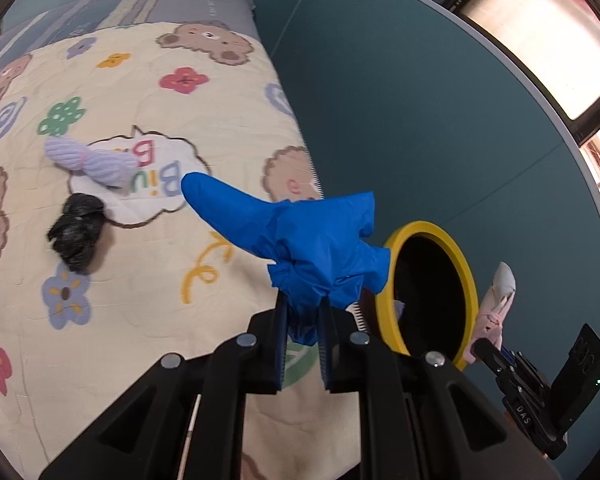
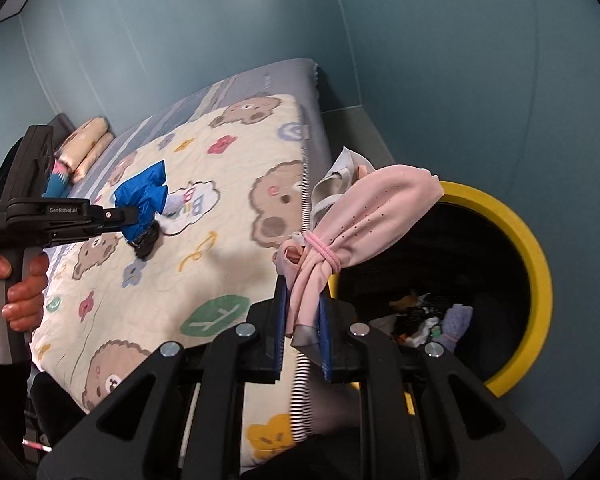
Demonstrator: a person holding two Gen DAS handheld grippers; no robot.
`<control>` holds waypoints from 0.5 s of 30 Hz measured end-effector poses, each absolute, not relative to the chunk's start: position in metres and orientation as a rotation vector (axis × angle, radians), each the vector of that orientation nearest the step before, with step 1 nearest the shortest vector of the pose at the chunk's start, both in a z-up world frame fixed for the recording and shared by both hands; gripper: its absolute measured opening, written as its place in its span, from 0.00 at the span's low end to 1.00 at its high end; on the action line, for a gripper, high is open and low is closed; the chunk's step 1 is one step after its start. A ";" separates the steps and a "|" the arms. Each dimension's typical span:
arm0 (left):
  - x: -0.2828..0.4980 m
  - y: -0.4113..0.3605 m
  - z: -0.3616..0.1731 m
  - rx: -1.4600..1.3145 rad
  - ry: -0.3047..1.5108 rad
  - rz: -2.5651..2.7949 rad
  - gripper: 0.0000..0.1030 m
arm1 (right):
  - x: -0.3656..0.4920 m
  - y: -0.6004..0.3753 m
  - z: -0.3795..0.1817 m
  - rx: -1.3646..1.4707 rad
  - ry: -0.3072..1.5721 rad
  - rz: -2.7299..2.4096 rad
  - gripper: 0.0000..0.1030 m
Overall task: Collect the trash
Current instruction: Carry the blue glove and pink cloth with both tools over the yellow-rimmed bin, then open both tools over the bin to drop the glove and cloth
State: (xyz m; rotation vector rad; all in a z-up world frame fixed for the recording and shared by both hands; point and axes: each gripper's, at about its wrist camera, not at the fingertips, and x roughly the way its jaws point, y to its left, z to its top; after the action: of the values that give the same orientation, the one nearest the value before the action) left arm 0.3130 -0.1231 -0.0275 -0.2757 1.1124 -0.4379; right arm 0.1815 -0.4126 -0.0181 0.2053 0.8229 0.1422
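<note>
A: Start at the left tongs (image 1: 305,322). What are they doing?

B: Pinching a crumpled blue glove (image 1: 300,236); one blue finger sticks out over the bed quilt (image 1: 148,312). The right tongs (image 2: 305,330) are clamped on a pink cloth bundle (image 2: 356,216) tied with a pink elastic band.

A: Where is the bin?

B: The yellow-rimmed bin (image 1: 466,276) stands on the floor just beside the bed edge. From the left wrist its inside is plain black. The right wrist looks into it and shows scraps at the bottom, among them a lilac piece (image 2: 458,322) and some black-and-white bits.

A: Anything left on the bed?

B: The left wrist shows a lilac knitted bundle (image 1: 96,162) on the quilt's speech-bubble print, and a crumpled black bag (image 1: 76,236) near it, apart from both tongs. In the right wrist view these are mostly hidden behind the glove.

A: And the person?

B: Only the right wrist shows the hand (image 2: 18,284) gripping the left tool's handle, plus a pillow (image 2: 86,148) at the far end of the bed.
</note>
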 end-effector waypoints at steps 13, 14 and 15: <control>0.319 -0.223 -0.029 -0.230 1.121 -0.573 0.12 | 0.182 -0.469 -0.034 0.287 0.826 0.070 0.13; 0.320 -0.227 -0.030 -0.228 1.124 -0.576 0.12 | 0.182 -0.473 -0.036 0.291 0.828 0.067 0.13; 0.321 -0.233 -0.032 -0.228 1.129 -0.584 0.12 | 0.183 -0.477 -0.038 0.295 0.832 0.062 0.13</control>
State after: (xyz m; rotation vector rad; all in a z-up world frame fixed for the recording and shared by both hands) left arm 0.3211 -0.2334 -0.0316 -0.2278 1.1295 -0.5836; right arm 0.1829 -0.4770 -0.0384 0.2947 0.8318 0.0622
